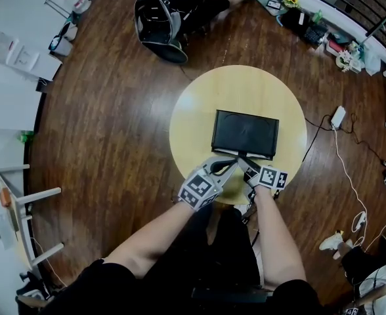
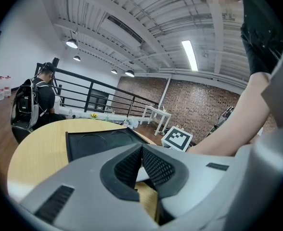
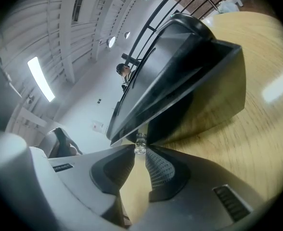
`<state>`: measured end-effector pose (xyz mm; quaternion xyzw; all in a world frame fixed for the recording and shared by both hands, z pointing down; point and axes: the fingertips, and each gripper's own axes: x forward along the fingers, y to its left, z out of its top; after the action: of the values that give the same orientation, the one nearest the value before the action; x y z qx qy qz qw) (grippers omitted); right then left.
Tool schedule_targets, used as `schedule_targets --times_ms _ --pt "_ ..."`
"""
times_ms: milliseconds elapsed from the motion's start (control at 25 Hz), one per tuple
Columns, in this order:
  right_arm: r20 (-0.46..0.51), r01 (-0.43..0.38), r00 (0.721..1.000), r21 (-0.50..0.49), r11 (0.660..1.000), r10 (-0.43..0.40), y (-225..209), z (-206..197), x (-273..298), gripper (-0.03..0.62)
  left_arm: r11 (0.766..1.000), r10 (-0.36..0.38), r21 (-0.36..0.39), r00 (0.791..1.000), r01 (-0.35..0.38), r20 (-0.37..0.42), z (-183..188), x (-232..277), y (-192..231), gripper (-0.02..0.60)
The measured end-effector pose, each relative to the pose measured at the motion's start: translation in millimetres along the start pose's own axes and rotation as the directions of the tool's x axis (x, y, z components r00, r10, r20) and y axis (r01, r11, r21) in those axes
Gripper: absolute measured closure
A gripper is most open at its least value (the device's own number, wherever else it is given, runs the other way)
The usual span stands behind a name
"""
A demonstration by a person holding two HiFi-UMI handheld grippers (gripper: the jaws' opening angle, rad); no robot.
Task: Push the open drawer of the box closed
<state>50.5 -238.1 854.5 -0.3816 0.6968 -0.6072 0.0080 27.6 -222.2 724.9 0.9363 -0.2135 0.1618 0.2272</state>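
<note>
A flat black box lies on the round wooden table, its drawer side toward me. Both grippers sit at that near side. My right gripper has its tips closed on the drawer's small clear knob, under the box's front edge. In the head view the right gripper reaches the middle of the front. My left gripper lies just left of it, jaws shut and empty; in its own view the left gripper points over the box's top. How far the drawer stands out I cannot tell.
The right gripper's marker cube is beside the left gripper. A black backpack lies on the wooden floor beyond the table. A white adapter with cables is on the floor at right. A white frame stands at left.
</note>
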Motion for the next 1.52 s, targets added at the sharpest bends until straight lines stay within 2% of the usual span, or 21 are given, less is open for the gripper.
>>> schedule_targets --times_ms 360,640,1000,1200,1320,1360,1440,1520 --pt "0.024 0.008 1.000 0.012 1.000 -0.008 2.4 22.3 16.3 0.526 1.000 0.003 -0.007 1.000 -0.003 -0.004 5.7 0.5 23.3 0.552" --pt "0.030 0.012 0.999 0.008 1.000 -0.012 -3.6 19.2 18.0 0.523 1.000 0.003 -0.009 1.000 -0.003 -0.005 0.0 2.3 24.7 0.552" --pt "0.018 0.041 0.999 -0.016 0.999 -0.041 -1.3 2.0 -15.3 0.488 1.000 0.012 -0.001 1.000 -0.012 -0.005 -0.2 -13.0 4.8 0.552" --pt "0.065 0.038 0.997 -0.041 0.998 -0.036 31.2 -2.0 -56.9 0.487 1.000 0.014 0.006 1.000 -0.014 -0.001 13.4 -35.0 -23.0 0.552" --pt "0.134 0.041 0.991 -0.122 0.992 -0.024 65.4 -2.4 -94.1 0.489 1.000 0.009 0.029 1.000 -0.009 0.005 25.5 -52.1 -49.7 0.552" --pt "0.168 0.051 0.986 -0.168 0.985 -0.022 77.4 0.8 -108.0 0.504 0.999 0.006 0.038 1.000 -0.006 0.013 31.3 -57.4 -58.2 0.554" --pt "0.225 0.060 0.974 -0.262 0.963 0.000 104.4 9.3 -133.1 0.585 0.999 0.004 0.054 1.000 -0.006 0.031 45.1 -67.6 -72.3 0.554" --pt "0.253 0.037 0.966 -0.343 0.939 0.055 138.3 12.1 -155.3 0.588 0.997 0.002 0.072 0.999 -0.005 0.040 57.7 -79.5 -88.0 0.554"
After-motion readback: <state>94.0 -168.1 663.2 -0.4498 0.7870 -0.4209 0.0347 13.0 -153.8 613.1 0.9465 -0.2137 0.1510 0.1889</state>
